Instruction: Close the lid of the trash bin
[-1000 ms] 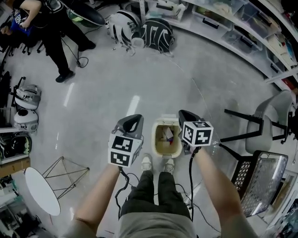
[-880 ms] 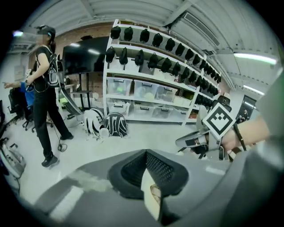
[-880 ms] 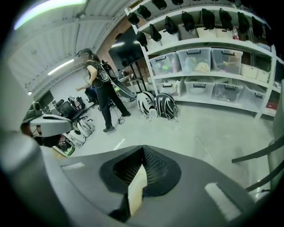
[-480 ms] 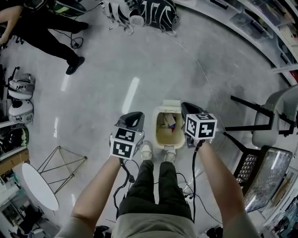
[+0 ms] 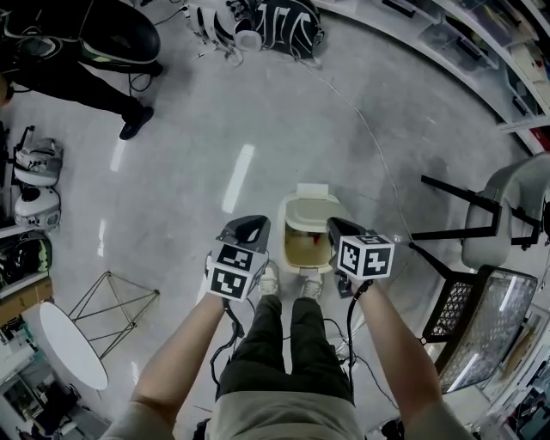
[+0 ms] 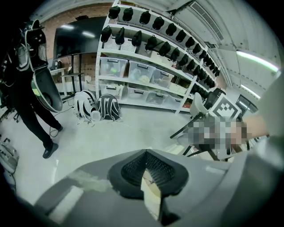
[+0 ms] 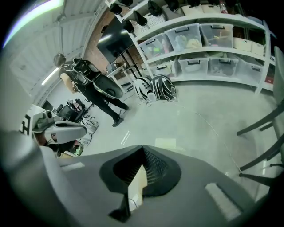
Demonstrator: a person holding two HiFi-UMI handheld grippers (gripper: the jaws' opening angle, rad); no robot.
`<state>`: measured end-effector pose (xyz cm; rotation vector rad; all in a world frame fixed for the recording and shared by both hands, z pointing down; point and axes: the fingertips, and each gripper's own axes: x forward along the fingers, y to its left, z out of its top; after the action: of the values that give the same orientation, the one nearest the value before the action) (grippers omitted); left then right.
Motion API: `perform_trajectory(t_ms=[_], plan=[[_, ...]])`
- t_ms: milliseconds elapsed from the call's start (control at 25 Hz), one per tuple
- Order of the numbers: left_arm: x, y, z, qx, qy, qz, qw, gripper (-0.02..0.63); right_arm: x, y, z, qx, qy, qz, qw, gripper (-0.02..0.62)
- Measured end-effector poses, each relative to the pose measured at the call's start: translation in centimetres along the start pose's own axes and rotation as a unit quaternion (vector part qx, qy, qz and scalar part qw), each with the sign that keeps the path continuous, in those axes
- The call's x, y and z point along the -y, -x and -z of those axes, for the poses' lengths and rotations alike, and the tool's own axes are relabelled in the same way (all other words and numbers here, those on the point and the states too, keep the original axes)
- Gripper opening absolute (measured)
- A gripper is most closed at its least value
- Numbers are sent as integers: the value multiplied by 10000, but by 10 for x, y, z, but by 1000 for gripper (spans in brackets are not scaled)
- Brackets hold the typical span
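A beige trash bin (image 5: 299, 265) stands on the floor just ahead of the person's shoes, between the two grippers. Its lid (image 5: 314, 209) leans forward over the far half of the opening, and the near half still shows the inside with a red scrap. My left gripper (image 5: 246, 230) hangs to the left of the bin, apart from it, jaws shut and empty. My right gripper (image 5: 339, 229) is at the bin's right rim, also shut and empty. In the gripper views, the left gripper (image 6: 146, 170) and the right gripper (image 7: 141, 166) have their black pads together.
A grey chair (image 5: 507, 210) and a black mesh seat (image 5: 481, 331) stand at the right. A white round table (image 5: 76, 352) and a wire stand (image 5: 116, 308) are at the left. A person (image 5: 86, 60), backpacks (image 5: 279, 26), helmets (image 5: 34, 185) and shelves lie farther off.
The lid has swung from upright at the bin's back down over its far half. Both grippers have dropped slightly toward the body, and the view has shifted.
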<state>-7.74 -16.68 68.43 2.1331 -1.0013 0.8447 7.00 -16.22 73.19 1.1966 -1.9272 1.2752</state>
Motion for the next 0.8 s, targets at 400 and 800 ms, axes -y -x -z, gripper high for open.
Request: perform_trajectory(t_ms=[400,800], plan=[[38,-23,102,-672,42,317,9972,3,19,-26,124,-788,-526,-81,9955,3],[52,-79,199,-1284,168,552,9900,3,53,-86,206,-1453,-723,-254,9864,3]])
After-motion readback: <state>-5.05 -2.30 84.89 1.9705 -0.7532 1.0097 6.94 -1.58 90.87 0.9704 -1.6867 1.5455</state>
